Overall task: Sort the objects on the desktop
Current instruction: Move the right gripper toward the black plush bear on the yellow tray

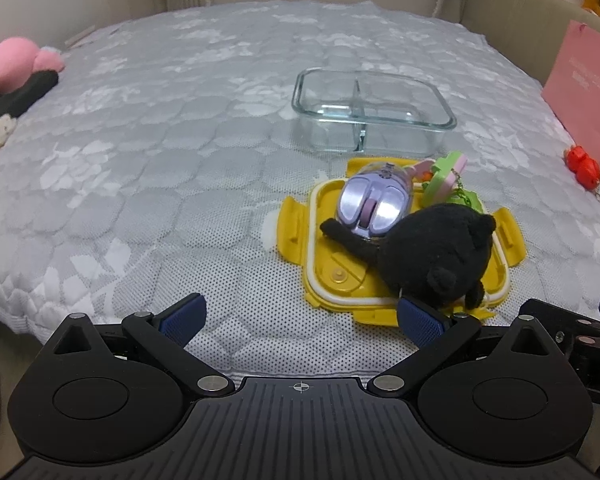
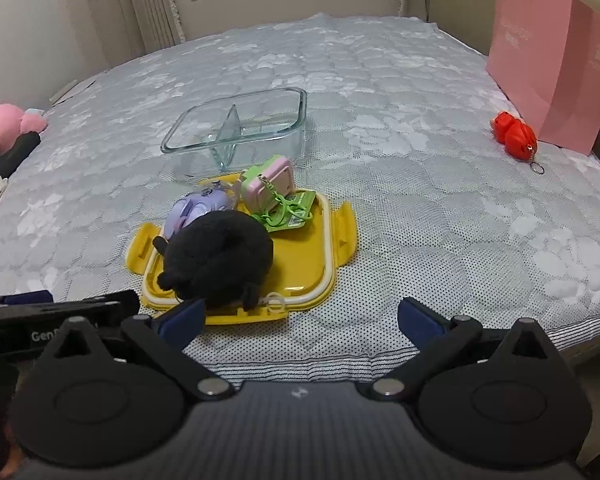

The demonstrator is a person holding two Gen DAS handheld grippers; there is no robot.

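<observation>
Left wrist view
Surface: bed (image 1: pixel 180 140) with grey quilted cover, carrying every item
Left gripper (image 1: pixel 300 320): fingers (image 1: pixel 182 320) spread wide, nothing between them, hovering over the near edge of the bed
Yellow lid (image 1: pixel 332 256): lies flat near the near edge, serving as a tray
Black plush (image 1: pixel 436 256): on the near part of the lid, one limb stretched under the mouse
Purple mouse (image 1: pixel 374 204): on the lid's far part, touching the plush
Green-and-pink keychain (image 1: pixel 446 176): at the lid's far corner, leaning
Glass container (image 1: pixel 374 110): two compartments, just beyond the lid, both empty
Red toy (image 1: pixel 582 166): near the right edge of the bed, beside a pink bag (image 1: pixel 588 96)

Right wrist view
Right gripper (image 2: pixel 300 320): fingers (image 2: pixel 418 318) wide apart, holding nothing, over the near edge
Yellow lid (image 2: pixel 300 264): just ahead, to the left of centre
Black plush (image 2: pixel 216 264): nearest item, partly hiding the purple mouse (image 2: pixel 198 208)
Green-and-pink keychain (image 2: pixel 266 182): upright at the lid's far side, its green clip trailing on the lid
Glass container (image 2: pixel 240 128): beyond the lid, divider visible, no contents
Red toy (image 2: pixel 514 134): well apart, towards the right edge

Progress
Done: nothing sorted as far as visible; both compartments bare
Left: plush, mouse and keychain all to be moved off the lid, probably into the container; whether the red toy belongs to the job cannot be told
</observation>
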